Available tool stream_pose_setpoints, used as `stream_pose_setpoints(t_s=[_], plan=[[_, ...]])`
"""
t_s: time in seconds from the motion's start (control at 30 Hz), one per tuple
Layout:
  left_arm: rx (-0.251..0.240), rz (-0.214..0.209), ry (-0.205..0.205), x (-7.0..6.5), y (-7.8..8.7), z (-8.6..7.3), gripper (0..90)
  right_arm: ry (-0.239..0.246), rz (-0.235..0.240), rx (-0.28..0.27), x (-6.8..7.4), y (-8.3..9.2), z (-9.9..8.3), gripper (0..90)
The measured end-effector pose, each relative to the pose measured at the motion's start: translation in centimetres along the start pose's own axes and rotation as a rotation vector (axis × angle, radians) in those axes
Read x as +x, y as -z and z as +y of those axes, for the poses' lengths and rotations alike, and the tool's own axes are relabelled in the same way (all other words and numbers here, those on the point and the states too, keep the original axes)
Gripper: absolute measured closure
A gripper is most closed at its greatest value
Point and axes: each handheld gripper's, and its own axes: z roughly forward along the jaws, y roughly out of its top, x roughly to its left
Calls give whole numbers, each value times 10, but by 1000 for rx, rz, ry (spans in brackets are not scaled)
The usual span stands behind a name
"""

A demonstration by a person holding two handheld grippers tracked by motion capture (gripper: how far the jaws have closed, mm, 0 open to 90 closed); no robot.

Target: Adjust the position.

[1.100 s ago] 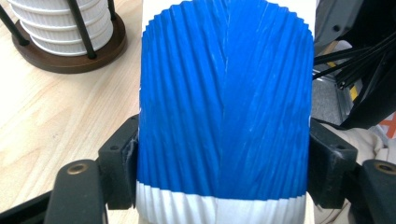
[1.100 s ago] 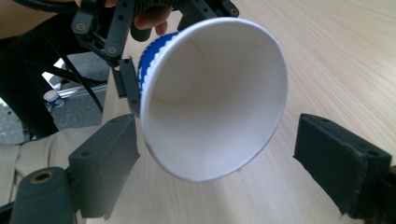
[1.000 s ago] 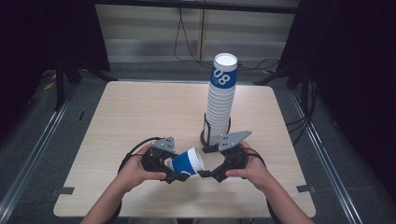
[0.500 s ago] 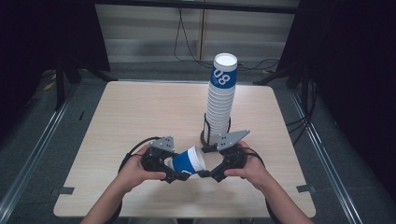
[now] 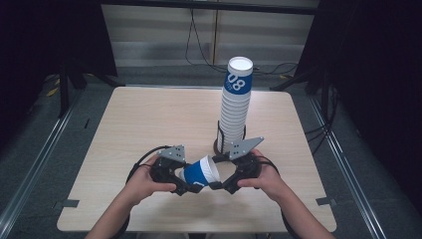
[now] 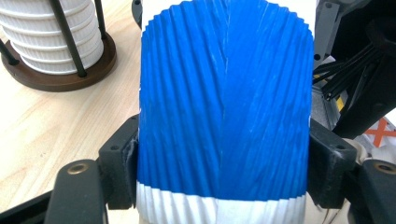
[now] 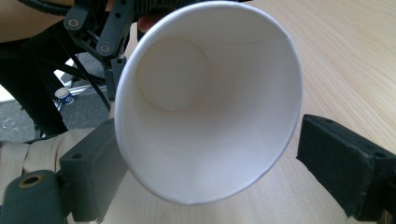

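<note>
A blue ribbed paper cup (image 5: 201,172) with a white rim lies on its side in the air between the two grippers, low over the table's near edge. My left gripper (image 5: 190,181) is shut on its blue wall; in the left gripper view both pads (image 6: 123,172) press the cup (image 6: 224,102) from either side. My right gripper (image 5: 217,182) faces the cup's open mouth (image 7: 205,98) and stands open: one jaw lies against the rim, the other stands off with a gap. The person's hands hold both grippers.
A tall stack of white ribbed cups (image 5: 234,109), topped by a blue one marked 08, stands upturned in a black wire holder on a round wooden base (image 6: 60,70) just behind the right gripper. The wooden table (image 5: 149,119) extends to the left and back.
</note>
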Motion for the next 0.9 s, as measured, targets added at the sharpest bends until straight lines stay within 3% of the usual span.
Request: stream_pose_setpoints(t_s=[0.5,0.9], plan=[[-14,-2,-13,-2,0,-1,273,11,33,-16,2,-8,5,115],[-16,10,-31,-1,1,-2,275,-20,47,-27,0,-9,3,140]])
